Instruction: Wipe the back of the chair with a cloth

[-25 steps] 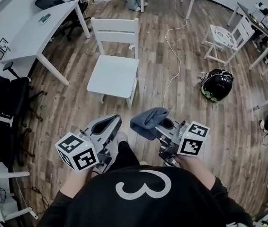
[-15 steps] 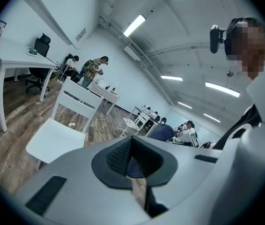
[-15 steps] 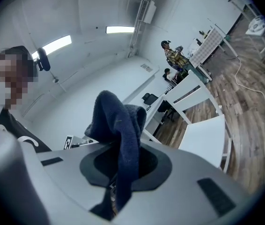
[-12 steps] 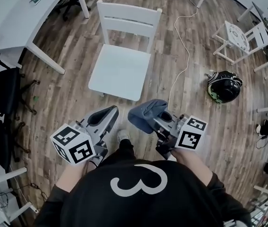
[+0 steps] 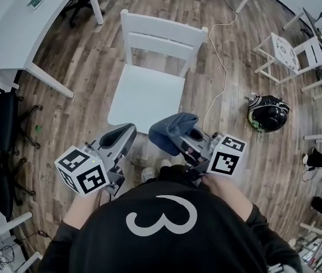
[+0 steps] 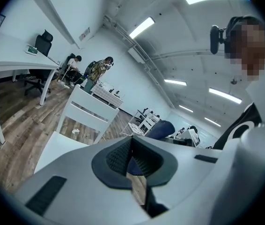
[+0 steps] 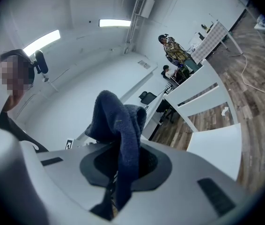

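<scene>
Moved closer to white chair [image 5: 147, 95] since second ago. Kept blue cloth [image 5: 169, 128] pinched in right gripper [image 5: 179, 136], near seat's front corner. Held left gripper [image 5: 128, 132] closed, empty. Left chair back [image 5: 164, 28], at seat's far edge, unwiped; likely reach next.

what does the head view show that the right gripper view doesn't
Only the head view: the black rounded helmet on the wood floor, and the left tool, shut and empty. Only the right gripper view: the ceiling strip lights. Both: the white wooden chair, and the dark blue cloth clamped in the right tool.
</scene>
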{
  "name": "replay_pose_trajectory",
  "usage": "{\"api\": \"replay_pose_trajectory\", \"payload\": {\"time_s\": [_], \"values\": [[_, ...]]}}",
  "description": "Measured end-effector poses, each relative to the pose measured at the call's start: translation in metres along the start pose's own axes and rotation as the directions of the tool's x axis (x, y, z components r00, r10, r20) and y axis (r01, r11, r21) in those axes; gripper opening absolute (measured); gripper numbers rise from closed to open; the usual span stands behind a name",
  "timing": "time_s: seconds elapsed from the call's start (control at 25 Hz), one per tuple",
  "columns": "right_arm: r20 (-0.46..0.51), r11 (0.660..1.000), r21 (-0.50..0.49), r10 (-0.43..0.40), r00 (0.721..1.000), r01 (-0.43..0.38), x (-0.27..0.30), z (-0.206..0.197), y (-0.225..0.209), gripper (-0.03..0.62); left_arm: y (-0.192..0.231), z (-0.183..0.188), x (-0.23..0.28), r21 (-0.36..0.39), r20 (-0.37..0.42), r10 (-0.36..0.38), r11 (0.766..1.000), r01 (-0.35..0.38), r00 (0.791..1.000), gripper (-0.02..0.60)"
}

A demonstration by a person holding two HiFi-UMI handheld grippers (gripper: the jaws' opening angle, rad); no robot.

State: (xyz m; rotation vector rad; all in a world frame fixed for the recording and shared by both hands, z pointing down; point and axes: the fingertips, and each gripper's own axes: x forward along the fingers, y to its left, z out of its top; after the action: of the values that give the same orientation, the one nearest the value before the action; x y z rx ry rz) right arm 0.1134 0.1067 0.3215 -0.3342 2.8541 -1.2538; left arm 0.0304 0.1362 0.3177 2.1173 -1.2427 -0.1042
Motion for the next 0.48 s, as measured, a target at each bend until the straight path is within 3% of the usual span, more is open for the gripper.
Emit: {"api": "replay_pose_trajectory", "payload": {"time_s": [0.48], "values": [[-0.002,0.999,0.027,0.040,0.999,-0.039,0.056,0.084,-0.073,0.051,0.055,0.071,0.065,0.004,-0.009,0.086,0.996,-0.086,0.996,0.014]]}}
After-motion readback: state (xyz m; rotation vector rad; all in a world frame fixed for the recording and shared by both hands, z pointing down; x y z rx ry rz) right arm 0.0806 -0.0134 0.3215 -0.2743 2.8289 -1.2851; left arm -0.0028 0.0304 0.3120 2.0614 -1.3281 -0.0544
